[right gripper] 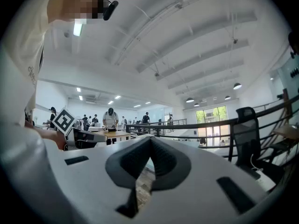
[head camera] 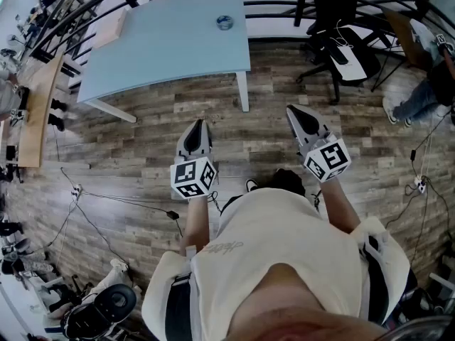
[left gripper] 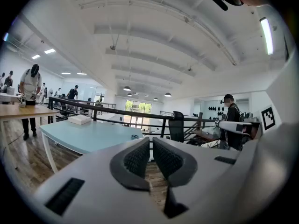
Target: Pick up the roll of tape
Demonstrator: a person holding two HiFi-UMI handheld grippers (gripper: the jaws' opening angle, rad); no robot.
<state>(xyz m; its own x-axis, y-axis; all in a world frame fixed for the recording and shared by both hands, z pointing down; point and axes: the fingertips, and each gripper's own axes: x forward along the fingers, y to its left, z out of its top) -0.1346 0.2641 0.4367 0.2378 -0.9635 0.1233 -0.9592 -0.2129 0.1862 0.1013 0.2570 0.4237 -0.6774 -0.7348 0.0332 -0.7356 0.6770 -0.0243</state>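
Observation:
The roll of tape (head camera: 225, 22) is small and bluish and lies near the far right edge of a light blue table (head camera: 163, 45). In the left gripper view the tape (left gripper: 134, 136) shows as a small ring on the tabletop (left gripper: 84, 136), just left of the jaw tips. Both grippers are held level over the wooden floor, well short of the table. My left gripper (head camera: 198, 123) (left gripper: 151, 141) is shut with nothing in it. My right gripper (head camera: 293, 109) (right gripper: 150, 139) has its jaw tips meeting and is empty too.
A flat box (left gripper: 79, 120) lies at the table's far left. A black office chair (head camera: 334, 27) stands right of the table, with a black railing (left gripper: 117, 110) behind. Cables (head camera: 106, 201) trail on the floor at left. A wooden desk (head camera: 35, 112) is far left; a person (head camera: 426, 84) sits far right.

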